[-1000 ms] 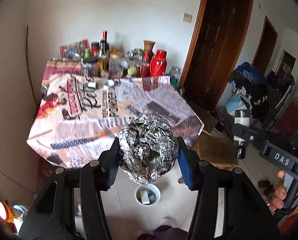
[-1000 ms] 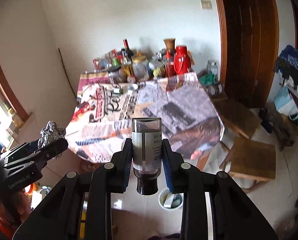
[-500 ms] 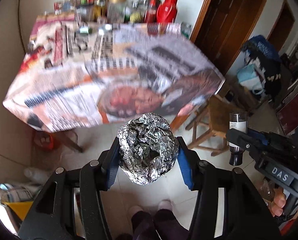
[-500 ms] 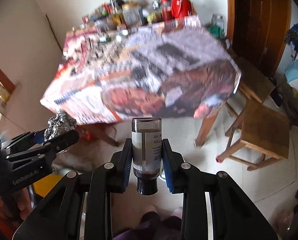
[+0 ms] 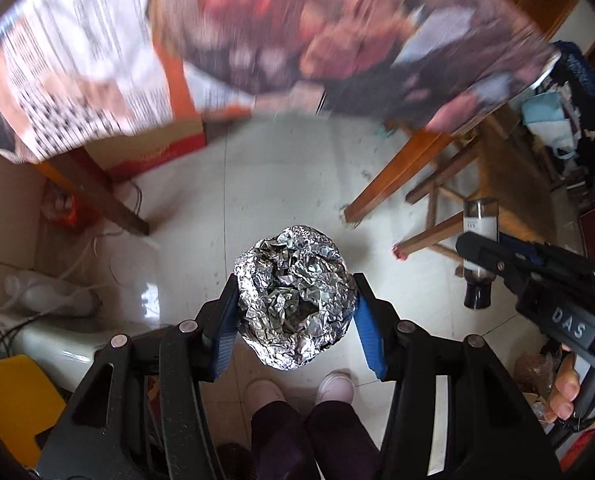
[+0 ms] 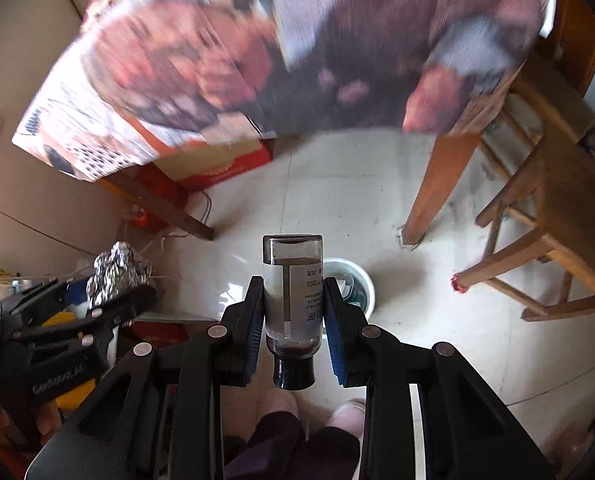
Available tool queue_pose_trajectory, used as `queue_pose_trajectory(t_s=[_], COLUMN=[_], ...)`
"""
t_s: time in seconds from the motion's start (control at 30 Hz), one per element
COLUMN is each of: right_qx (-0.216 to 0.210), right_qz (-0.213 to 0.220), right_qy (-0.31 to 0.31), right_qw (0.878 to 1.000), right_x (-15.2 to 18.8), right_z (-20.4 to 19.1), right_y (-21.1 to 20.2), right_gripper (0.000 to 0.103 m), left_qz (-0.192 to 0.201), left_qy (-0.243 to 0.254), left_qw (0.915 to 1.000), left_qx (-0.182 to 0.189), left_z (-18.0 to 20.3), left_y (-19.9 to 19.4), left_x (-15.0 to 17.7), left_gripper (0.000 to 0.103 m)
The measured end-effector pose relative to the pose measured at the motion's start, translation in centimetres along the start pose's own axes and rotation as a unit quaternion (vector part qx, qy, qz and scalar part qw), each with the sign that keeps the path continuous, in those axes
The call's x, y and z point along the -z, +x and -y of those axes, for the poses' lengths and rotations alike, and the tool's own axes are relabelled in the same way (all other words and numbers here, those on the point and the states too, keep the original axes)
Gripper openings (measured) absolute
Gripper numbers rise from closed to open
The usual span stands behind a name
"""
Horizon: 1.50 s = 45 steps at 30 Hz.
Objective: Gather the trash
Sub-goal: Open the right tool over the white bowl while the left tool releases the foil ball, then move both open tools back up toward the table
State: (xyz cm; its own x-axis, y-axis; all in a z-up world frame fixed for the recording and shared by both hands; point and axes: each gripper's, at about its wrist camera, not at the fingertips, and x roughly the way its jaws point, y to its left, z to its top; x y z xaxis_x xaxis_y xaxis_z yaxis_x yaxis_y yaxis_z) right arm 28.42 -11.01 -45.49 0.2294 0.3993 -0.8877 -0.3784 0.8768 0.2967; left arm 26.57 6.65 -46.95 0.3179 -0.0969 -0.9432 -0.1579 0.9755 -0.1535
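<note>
Pale tiled floor (image 6: 337,200) carries a small white bin (image 6: 357,286), a cardboard box (image 6: 217,164), a wooden stool (image 6: 557,216) and the cloth-draped counter (image 6: 297,60).

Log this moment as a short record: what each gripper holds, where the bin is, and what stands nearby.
left gripper: shut on foil ball
right gripper: shut on small bottle, cap end toward the camera
white bin: on the tiled floor, partly hidden behind the bottle in the right wrist view
nearby: wooden stool, table draped in a printed cloth
</note>
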Motion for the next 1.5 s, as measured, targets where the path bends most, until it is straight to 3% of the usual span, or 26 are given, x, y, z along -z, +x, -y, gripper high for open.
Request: queue_pose_trajectory(t_s=[0.13,0.23,0.53,0.63,0.83,1.1,1.5], right_qx=[-0.01,0.009,0.03,0.04,0.042,0.039,0.033], right_qz=[-0.012,-0.031,-0.046,-0.047,-0.042,-0.026,0.015], right_qy=[0.015,0.024,0.063,0.066,0.068,0.06,0.038], right_qw=[1.0,0.999,0.997,0.996,0.996,0.997,0.999], right_x=[0.0,0.1,1.1,0.9,0.0,-1.6,-5.0], right_z=[1.3,2.3,6.0,6.7,6.8,4.9,-1.4], right_y=[4.0,6.0,6.3,6.0,5.2,1.2,-10.3], right_gripper=[0.028,0.043,0.044,0.044,0.044,0.044,0.044], left_qz=[-0.017,-0.036,-0.06,-0.077,-0.109,-0.096,-0.02], left_qy=[-0.005,-0.014,-0.003,-0.003,0.008,0.02,0.0], left_qw=[0.9998,0.9993,0.9976,0.9959,0.9935,0.9949,0.9995], left_qx=[-0.003,0.005,0.035,0.047,0.03,0.021,0.023], left_z=[-0.7,-1.0,1.5,2.5,3.6,4.3,3.5], left_y=[4.3,7.6,13.0,14.7,16.3,11.4,-5.9], left_x=[0.7,0.9,-0.4,-1.3,-2.0,-2.5,-5.5], left_gripper=[0.052,0.052,0.052,0.059,0.061,0.061,0.061])
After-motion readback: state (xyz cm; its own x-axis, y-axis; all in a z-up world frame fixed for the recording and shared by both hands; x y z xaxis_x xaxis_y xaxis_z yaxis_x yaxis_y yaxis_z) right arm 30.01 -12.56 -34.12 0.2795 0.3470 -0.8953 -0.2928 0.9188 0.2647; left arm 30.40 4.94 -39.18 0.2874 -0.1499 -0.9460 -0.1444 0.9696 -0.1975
